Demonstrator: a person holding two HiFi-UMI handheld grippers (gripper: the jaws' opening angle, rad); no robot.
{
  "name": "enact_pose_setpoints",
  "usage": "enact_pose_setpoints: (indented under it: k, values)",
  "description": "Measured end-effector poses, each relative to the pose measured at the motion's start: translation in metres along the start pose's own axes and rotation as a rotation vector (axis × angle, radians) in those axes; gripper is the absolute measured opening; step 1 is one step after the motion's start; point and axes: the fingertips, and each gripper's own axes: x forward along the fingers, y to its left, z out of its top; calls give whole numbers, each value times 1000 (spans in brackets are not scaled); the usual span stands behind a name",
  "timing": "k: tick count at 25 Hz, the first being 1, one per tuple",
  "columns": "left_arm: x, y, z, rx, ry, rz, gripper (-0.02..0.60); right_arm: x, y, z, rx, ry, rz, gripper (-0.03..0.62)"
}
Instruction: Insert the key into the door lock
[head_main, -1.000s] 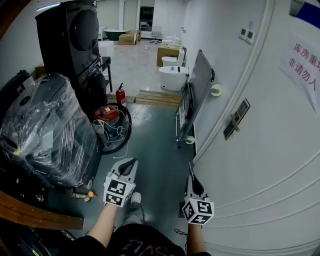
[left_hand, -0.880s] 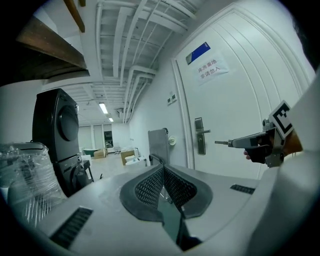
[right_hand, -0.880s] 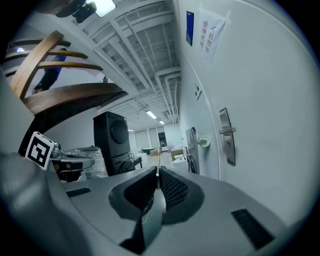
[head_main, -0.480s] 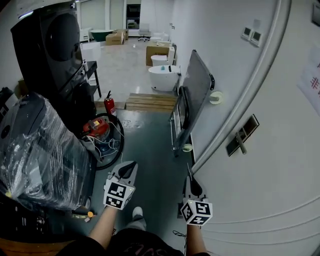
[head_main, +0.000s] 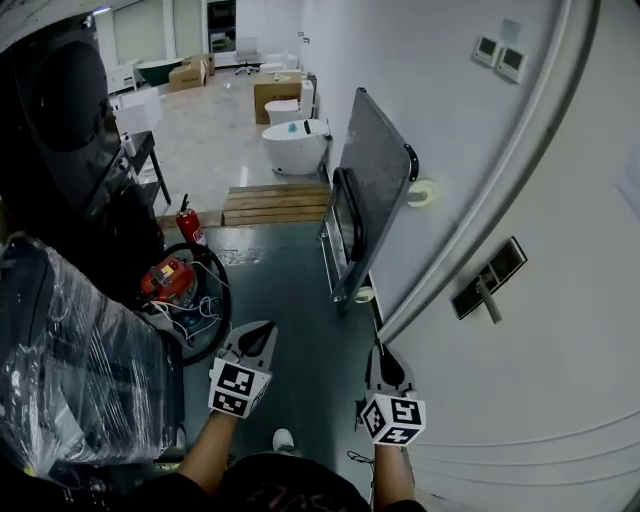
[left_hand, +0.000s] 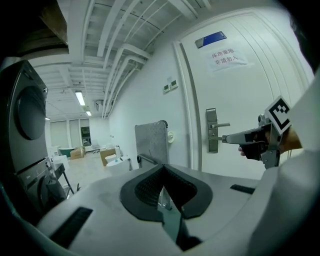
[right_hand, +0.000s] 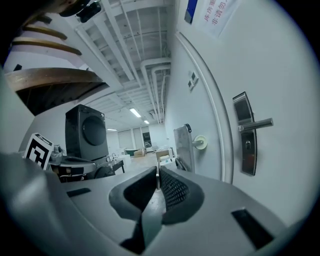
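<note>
The white door (head_main: 560, 330) fills the right of the head view, with a dark lock plate and lever handle (head_main: 487, 279) on it. My right gripper (head_main: 381, 352) is low and left of the lock, well short of it, shut on a thin metal key (head_main: 379, 336) that sticks out past its tips. In the right gripper view the key (right_hand: 158, 182) stands edge-on between the jaws (right_hand: 157, 172), and the lock plate (right_hand: 247, 135) is off to the right. My left gripper (head_main: 258, 335) is shut and holds nothing I can make out. The left gripper view shows its jaws (left_hand: 163, 170), the right gripper (left_hand: 226, 138) and the lock (left_hand: 212, 131).
A grey panel trolley (head_main: 375, 200) leans on the wall just past the door. A plastic-wrapped machine (head_main: 70, 350) and a dark stacked washer (head_main: 60, 110) stand at left, with a red device and cables (head_main: 170, 280), a fire extinguisher (head_main: 187, 225) and a wooden pallet (head_main: 275, 203) beyond.
The head view has swung left and forward, so the lock plate sits lower and nearer in the picture. Both grippers keep about the same places and stay shut.
</note>
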Motion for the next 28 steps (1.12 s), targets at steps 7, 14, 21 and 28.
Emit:
enact_pose_setpoints:
  k: [7,14,21,28]
  values:
    - [30,-3,7,10,-2,-98,12,6,-14,1,6,-1,-88,78]
    - [50,-12,11,34,-3,-172,12,10,-24,7,2,-10,-140,78]
    - [84,-7,20,60,-11,-203,12,36,-42,11,17,-20,-166,78]
    - [144,10,29,94,3,-240,12,84,-78,14,58,-21,-213,78]
